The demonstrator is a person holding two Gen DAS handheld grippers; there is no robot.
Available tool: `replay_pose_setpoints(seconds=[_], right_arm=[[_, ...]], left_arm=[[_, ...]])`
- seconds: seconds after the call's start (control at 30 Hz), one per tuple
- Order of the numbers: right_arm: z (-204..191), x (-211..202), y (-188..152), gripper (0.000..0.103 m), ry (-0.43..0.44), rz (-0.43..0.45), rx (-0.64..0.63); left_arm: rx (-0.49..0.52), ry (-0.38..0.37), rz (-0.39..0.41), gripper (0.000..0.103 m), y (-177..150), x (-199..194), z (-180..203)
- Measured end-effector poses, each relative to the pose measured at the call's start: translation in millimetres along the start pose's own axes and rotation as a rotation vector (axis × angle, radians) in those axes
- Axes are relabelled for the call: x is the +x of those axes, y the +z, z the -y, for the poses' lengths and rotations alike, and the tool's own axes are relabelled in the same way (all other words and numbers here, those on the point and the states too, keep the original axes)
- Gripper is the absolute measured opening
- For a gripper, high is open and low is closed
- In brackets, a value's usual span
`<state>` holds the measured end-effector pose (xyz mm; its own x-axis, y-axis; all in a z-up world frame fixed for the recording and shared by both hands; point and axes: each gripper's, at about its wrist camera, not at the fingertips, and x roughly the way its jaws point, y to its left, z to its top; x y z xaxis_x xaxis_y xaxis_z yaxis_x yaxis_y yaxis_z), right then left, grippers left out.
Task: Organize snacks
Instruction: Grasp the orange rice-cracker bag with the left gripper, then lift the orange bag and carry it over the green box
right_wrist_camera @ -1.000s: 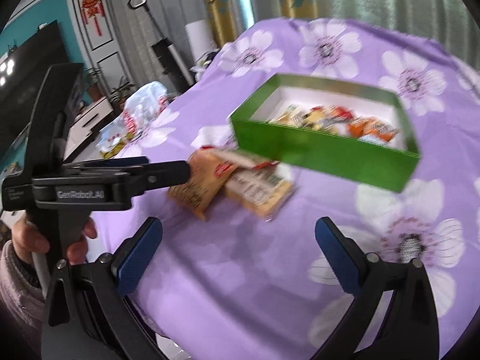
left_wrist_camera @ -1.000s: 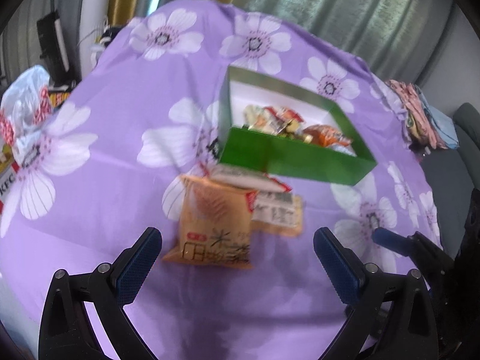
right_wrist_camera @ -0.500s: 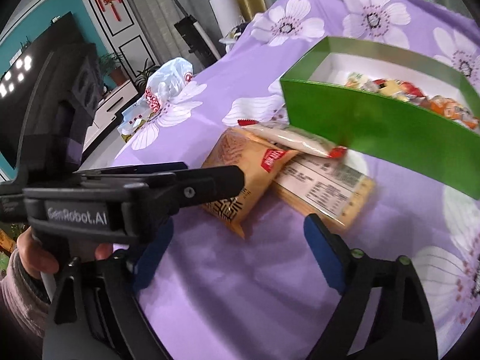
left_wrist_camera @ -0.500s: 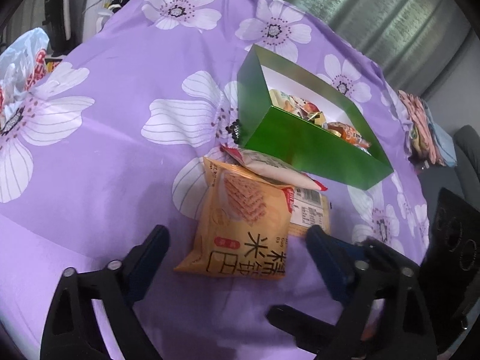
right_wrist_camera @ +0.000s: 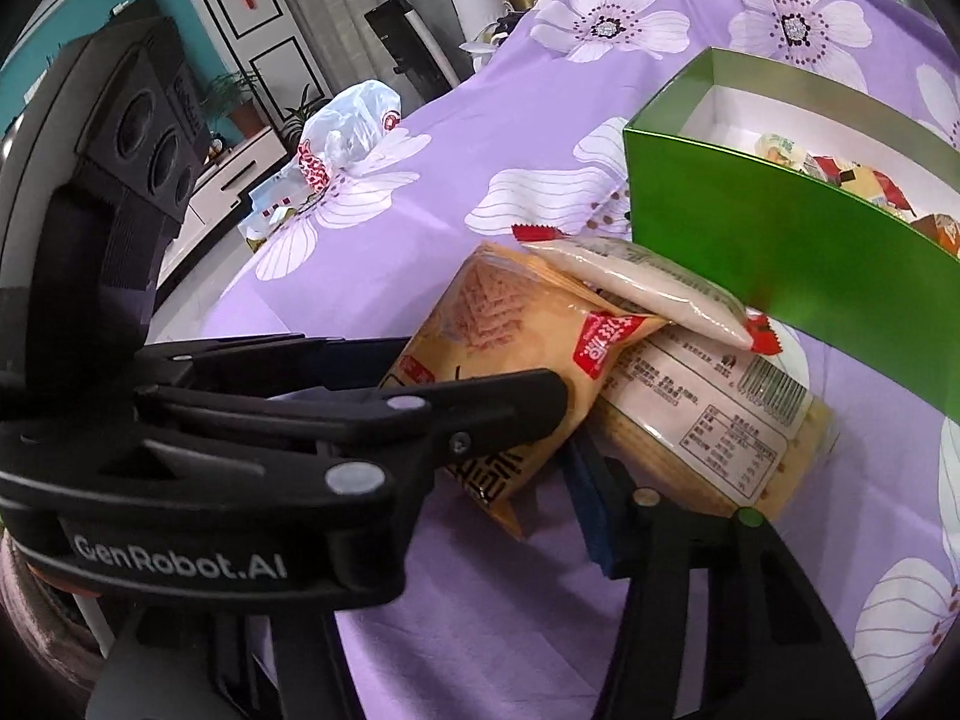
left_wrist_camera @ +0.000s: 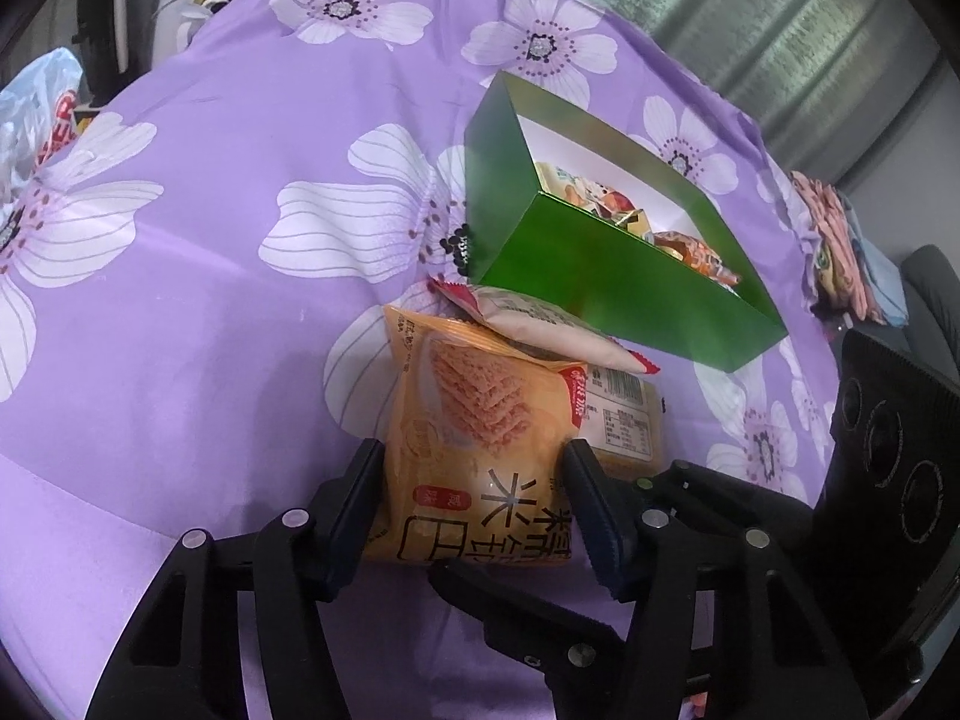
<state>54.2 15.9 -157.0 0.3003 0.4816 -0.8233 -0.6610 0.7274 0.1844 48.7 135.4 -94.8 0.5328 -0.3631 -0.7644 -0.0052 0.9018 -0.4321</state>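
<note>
My left gripper [left_wrist_camera: 471,468] straddles the orange foil wafer packet [left_wrist_camera: 480,438] on the purple flowered cloth [left_wrist_camera: 210,252], pads apparently touching its edges. Squeeze gently, lift clear of the white sachet [left_wrist_camera: 540,324], carry to green cardboard box [left_wrist_camera: 576,276]. Right gripper [right_wrist_camera: 591,480]: state unclear.

Teal wall [right_wrist_camera: 36,60], grey curtains [left_wrist_camera: 780,30]

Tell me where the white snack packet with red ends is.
The white packet lies just before the green box, resting on the orange wafer bag, centre of the left wrist view.
</note>
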Motion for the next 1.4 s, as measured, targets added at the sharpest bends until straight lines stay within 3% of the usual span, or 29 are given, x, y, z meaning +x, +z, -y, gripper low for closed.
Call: replay_pose_setpoints(seconds=[0.33, 0.9, 1.4], right_arm=[[-4.4, -17.5, -2.8, 0.05, -0.015, 0.032, -0.006], [-18.6, -102.9, -5.4, 0.05, -0.076, 0.196, -0.046], [6.7, -137.0, -1.4, 0.05, -0.145, 0.28, -0.015]], left_arm=[[0.006, -0.017, 0.032, 0.061, -4.0, -18.4, 14.4], [0.139, -0.063, 0.154, 0.061, 0.2, -72.8, 82.7], [0.223, -0.095, 0.169, 0.061, 18.9, -63.8, 127.2]])
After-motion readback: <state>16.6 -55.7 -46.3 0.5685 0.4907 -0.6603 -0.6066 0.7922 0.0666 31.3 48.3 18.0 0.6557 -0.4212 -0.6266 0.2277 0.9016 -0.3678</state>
